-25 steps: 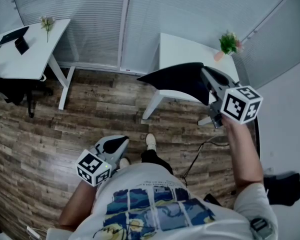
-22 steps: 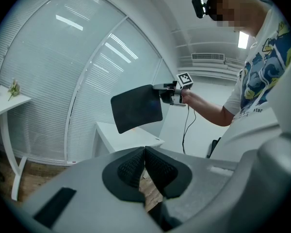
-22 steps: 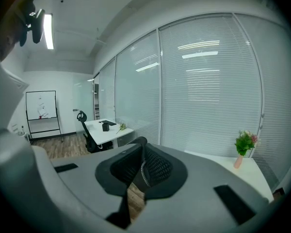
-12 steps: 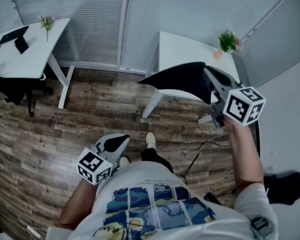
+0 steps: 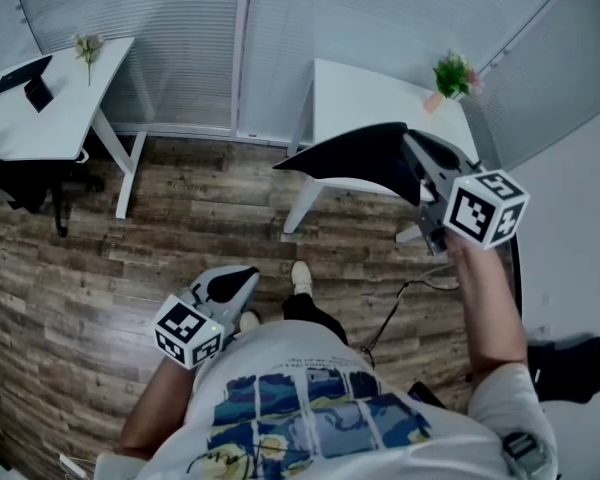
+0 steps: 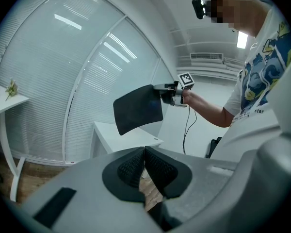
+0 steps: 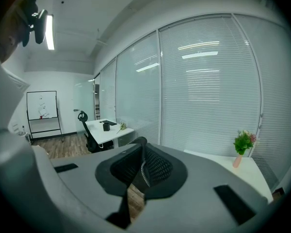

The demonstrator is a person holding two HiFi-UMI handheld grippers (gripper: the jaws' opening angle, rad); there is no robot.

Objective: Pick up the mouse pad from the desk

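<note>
Underfoot, a floor point(image 5: 130, 258) of dark wood planks runs across the room, closed off at the far side by a curved glass wall hung with pale blinds point(image 5: 180, 38). Two white desks stand against that wall, well apart: the near desk point(image 5: 370, 93) at right and a second desk point(image 5: 50, 118) at left with a black office chair point(image 5: 30, 183) beside it. A whiteboard point(image 7: 42, 106) on a stand sits deeper in the room, and an air-conditioning unit point(image 6: 207, 57) is mounted high on a wall.

The only legible print is the word "star" low on the person's patterned shirt point(image 5: 310, 408).

The black mouse pad point(image 5: 360, 158) is off the desk, held in the air above the near desk's front edge and apart from it. It bows as it hangs leftward from the right gripper point(image 5: 412, 148), whose jaws are clamped on one edge of it. The left gripper point(image 5: 248, 276) is held low by the person's waist, its jaws pressed together with nothing between them.

A green plant in a pink vase point(image 5: 455, 73) stands at the near desk's far corner. On the second desk lie a dark propped device point(image 5: 25, 73) and a small sprig point(image 5: 88, 46). A thin cable point(image 5: 400, 303) trails over the planks beneath the right arm, and a black object point(image 5: 570, 363) that is too dim to identify lies by the right wall.
</note>
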